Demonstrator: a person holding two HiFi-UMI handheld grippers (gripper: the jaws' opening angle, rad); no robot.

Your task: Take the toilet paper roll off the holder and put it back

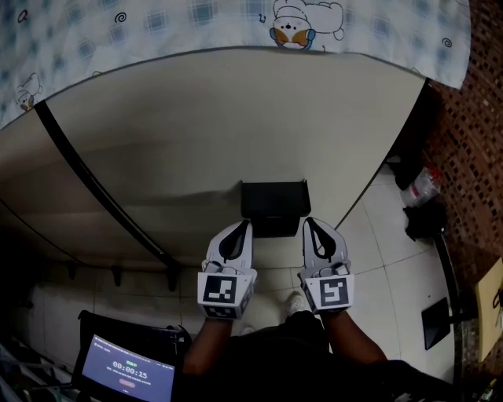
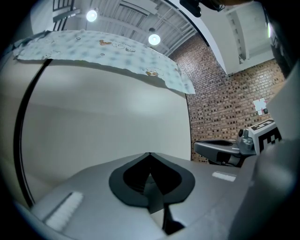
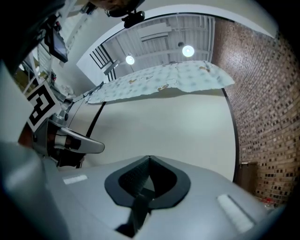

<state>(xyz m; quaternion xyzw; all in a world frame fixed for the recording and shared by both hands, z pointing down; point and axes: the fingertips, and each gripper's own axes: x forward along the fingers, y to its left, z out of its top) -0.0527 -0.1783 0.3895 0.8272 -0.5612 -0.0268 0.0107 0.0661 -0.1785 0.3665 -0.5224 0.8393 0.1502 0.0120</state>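
Observation:
A black box-shaped holder [image 1: 273, 202] hangs on the beige partition wall [image 1: 236, 126]. No toilet paper roll shows in any view. My left gripper [image 1: 245, 224] is just below the holder's left corner and my right gripper [image 1: 309, 222] is just below its right corner. Both point at the wall. In the left gripper view the left gripper [image 2: 149, 153] has its jaws together with nothing between them, and the right gripper [image 2: 220, 151] shows beside it. The right gripper view shows the right gripper [image 3: 149, 158] shut and empty too, with the left gripper [image 3: 70, 140] at its left.
A cartoon-print cloth [image 1: 236, 20] drapes over the top of the wall. A brick wall [image 1: 471, 141] stands at the right, with dark objects [image 1: 424, 220] on the tiled floor [image 1: 385, 235] below it. A screen with a timer [image 1: 126, 373] sits at the lower left.

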